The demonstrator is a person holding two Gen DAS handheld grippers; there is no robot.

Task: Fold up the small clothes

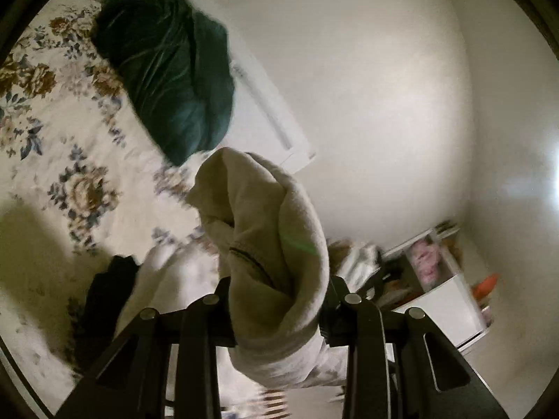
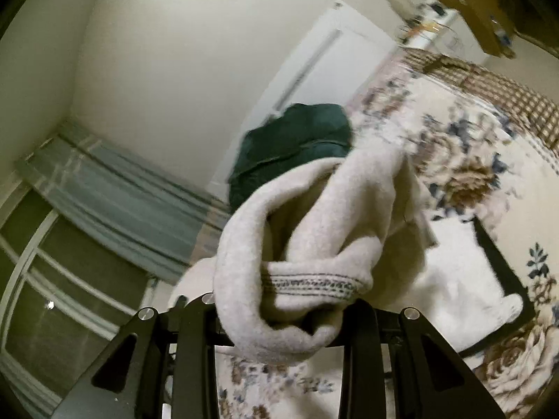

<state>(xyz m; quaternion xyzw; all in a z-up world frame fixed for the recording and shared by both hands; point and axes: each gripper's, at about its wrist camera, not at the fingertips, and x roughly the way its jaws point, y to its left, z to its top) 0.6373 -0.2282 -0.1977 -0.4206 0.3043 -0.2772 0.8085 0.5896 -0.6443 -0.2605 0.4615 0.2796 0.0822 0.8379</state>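
Cloth (image 1: 276, 244), a pale fleecy garment, hangs bunched above the floral bed (image 1: 70, 132), its left end pinched in the left gripper (image 1: 279, 300) and its right hem in the right gripper (image 2: 279, 300), probably lifted to spread it for folding.

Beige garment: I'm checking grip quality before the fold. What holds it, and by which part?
Both grippers hold the beige garment: left gripper on a bunched edge, right gripper on the stitched hem.
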